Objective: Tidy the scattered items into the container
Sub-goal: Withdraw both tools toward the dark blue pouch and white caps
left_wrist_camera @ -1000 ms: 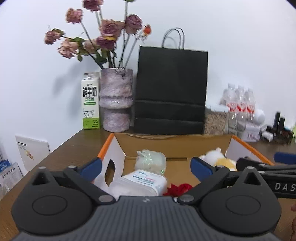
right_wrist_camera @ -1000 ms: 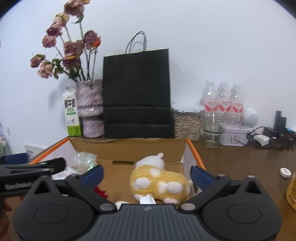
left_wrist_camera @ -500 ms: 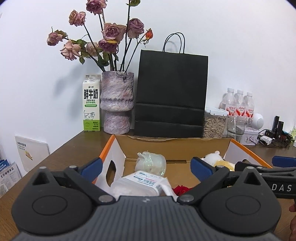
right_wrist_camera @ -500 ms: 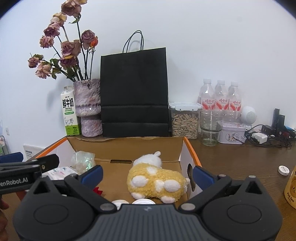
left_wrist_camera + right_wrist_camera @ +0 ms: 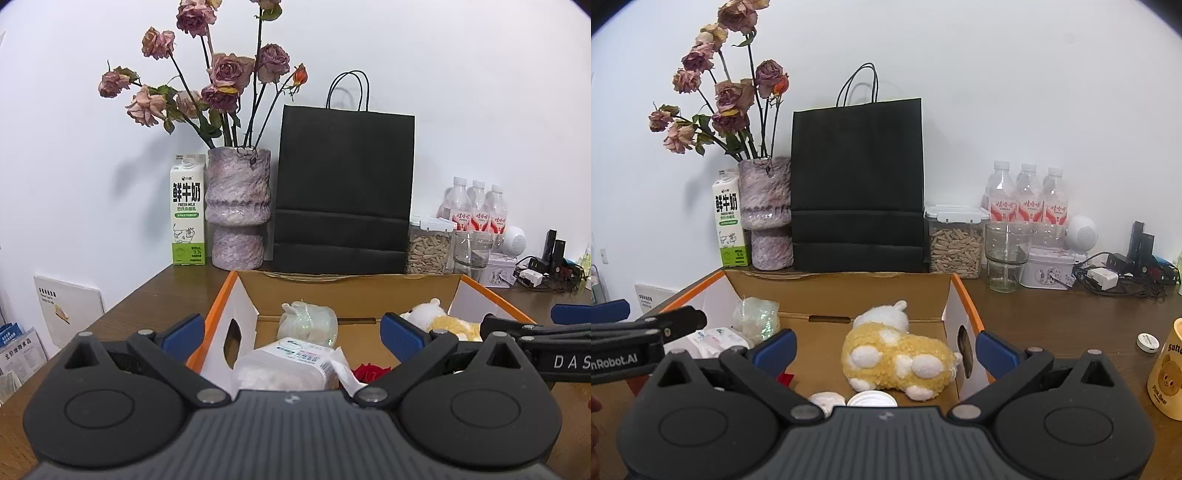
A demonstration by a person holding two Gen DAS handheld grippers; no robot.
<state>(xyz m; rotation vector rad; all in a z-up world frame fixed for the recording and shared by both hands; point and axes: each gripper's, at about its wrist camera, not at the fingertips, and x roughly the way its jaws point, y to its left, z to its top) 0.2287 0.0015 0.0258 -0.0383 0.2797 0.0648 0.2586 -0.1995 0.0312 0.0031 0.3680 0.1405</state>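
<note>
Both tongs are held spread and empty above the box [image 5: 964,299]. The plush [image 5: 897,354] and packet [image 5: 291,363] lie inside it. A cup [image 5: 1167,373] stands at the bench's right edge — toppling is judged likely if clipped by the right gripper [image 5: 884,350]; the left gripper [image 5: 291,332] hangs near the box's left wall.

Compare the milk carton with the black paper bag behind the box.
The milk carton is white and green with print; the black paper bag is plain. The carton is narrow and shorter; the bag is wide and taller, with cord handles. The carton stands left of the vase, the bag right. Both stand upright against the wall.
</note>
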